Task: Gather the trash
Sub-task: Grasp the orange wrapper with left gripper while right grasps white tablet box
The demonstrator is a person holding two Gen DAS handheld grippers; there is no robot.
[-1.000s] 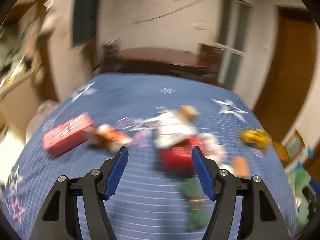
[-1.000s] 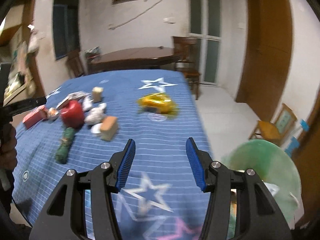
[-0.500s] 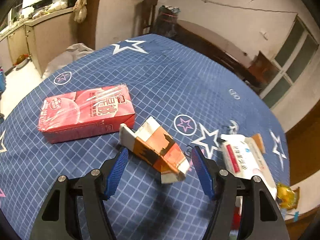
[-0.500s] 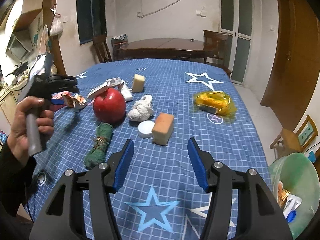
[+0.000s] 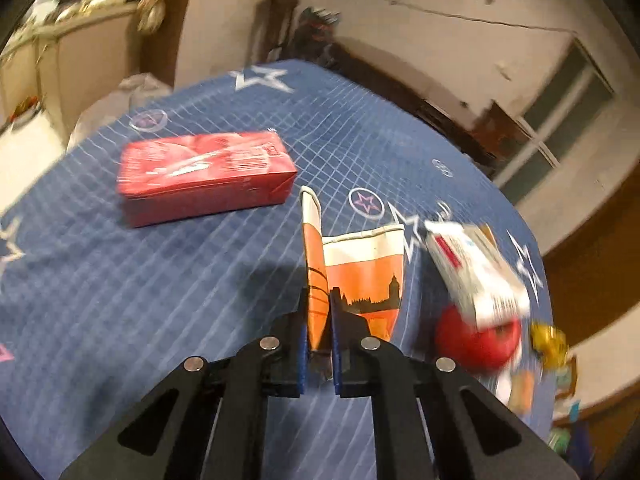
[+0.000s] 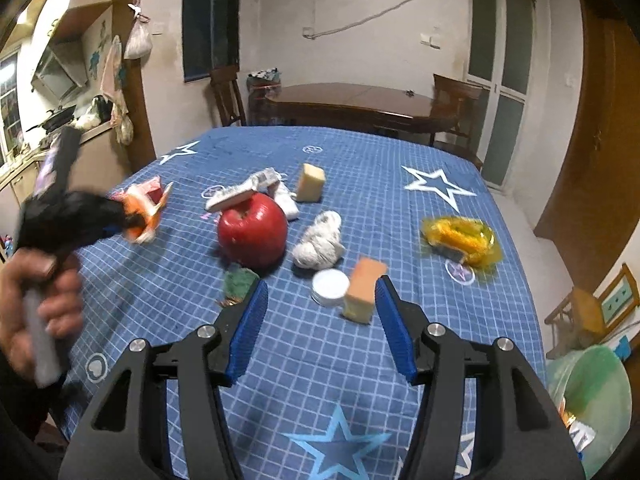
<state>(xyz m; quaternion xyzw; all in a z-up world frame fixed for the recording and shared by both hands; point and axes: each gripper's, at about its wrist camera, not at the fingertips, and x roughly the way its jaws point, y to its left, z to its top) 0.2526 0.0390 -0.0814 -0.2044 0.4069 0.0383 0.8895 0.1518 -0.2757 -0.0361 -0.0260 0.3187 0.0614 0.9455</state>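
Table (image 6: 360, 360) is covered by a blue checked cloth; mixed items are spread across its far and middle zones, trash mingled with non-trash.

Green bin (image 6: 588, 396) is placed off the near-right corner, on the floor; wrappers are seen inside it. Likely chosen so drops can be made off the table edge.

Red carton (image 5: 204, 178) is laid flat at far left. Apple (image 6: 253, 229) sits mid-table, with a white pack (image 6: 240, 192) leaning on top of it. Yellow wrapper (image 6: 460, 240) lies well apart to the right. White wad (image 6: 320, 242), two sponges (image 6: 364, 290) and a cap (image 6: 330, 288) are clustered near the apple.

Orange carton (image 5: 360, 276), crushed and open, is held up off the cloth at left, just near of the red carton. It is pinched by a folded flap, probably the only thin edge that could be got at.

Left gripper (image 5: 319, 344): fingers closed tight on that flap, pads nearly meeting. View is motion-blurred, so a lift or swing is judged to be under way.

Right gripper (image 6: 318, 320): fingers wide apart, nothing held or touched, hovering near of the sponge and cap.

Next move judged: orange carton carried right to the bin. Risk: flap grip is thin, so slip is possible.
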